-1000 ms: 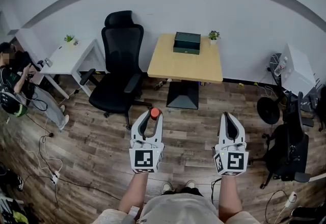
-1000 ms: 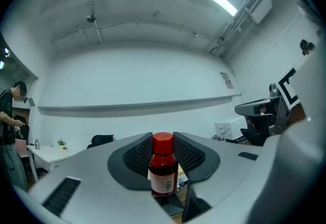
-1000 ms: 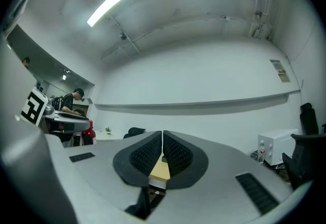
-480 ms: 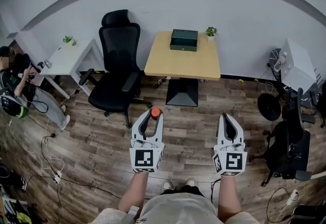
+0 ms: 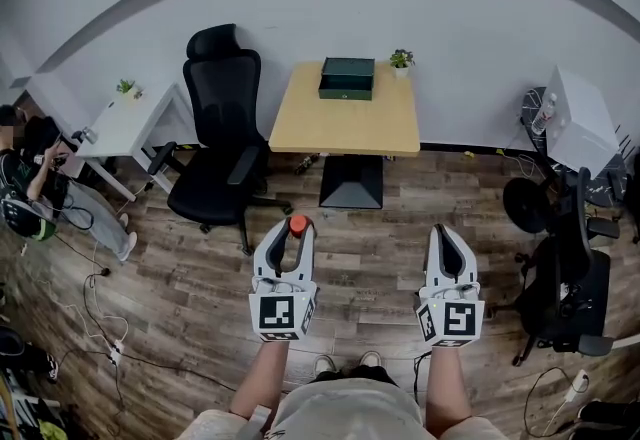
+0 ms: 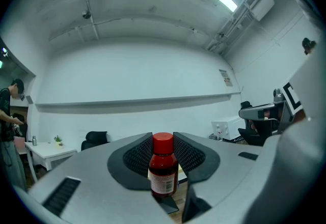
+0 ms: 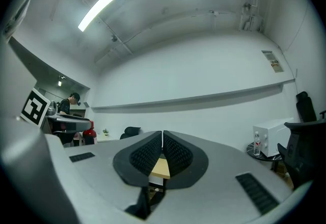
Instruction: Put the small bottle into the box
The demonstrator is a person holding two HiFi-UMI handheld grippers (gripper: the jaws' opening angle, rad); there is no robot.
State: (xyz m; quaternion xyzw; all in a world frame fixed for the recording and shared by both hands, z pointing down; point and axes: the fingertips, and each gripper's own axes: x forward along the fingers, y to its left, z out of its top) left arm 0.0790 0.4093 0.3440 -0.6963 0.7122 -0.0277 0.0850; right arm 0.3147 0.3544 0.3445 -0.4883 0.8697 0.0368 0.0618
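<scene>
A small dark red bottle [image 6: 163, 167] with a red cap [image 5: 298, 225] stands upright between the jaws of my left gripper [image 5: 285, 246], whose pads press on its sides. In the head view that gripper hangs over the wooden floor at lower centre-left. My right gripper [image 5: 449, 250] is beside it to the right, its jaws closed together with nothing between them. The dark green box [image 5: 347, 79] sits with its lid closed at the far edge of the light wooden table [image 5: 345, 124], well ahead of both grippers.
A black office chair [image 5: 215, 143] stands left of the table, a small potted plant [image 5: 401, 59] beside the box. A white side table [image 5: 120, 123] and a seated person [image 5: 28, 178] are far left. Another black chair [image 5: 565, 263] and a white appliance [image 5: 575, 123] are at the right. Cables lie on the floor.
The table, box and chair have slid left and slightly up in the head view as the view shifted. Both grippers keep their places; the bottle stays in the left one.
</scene>
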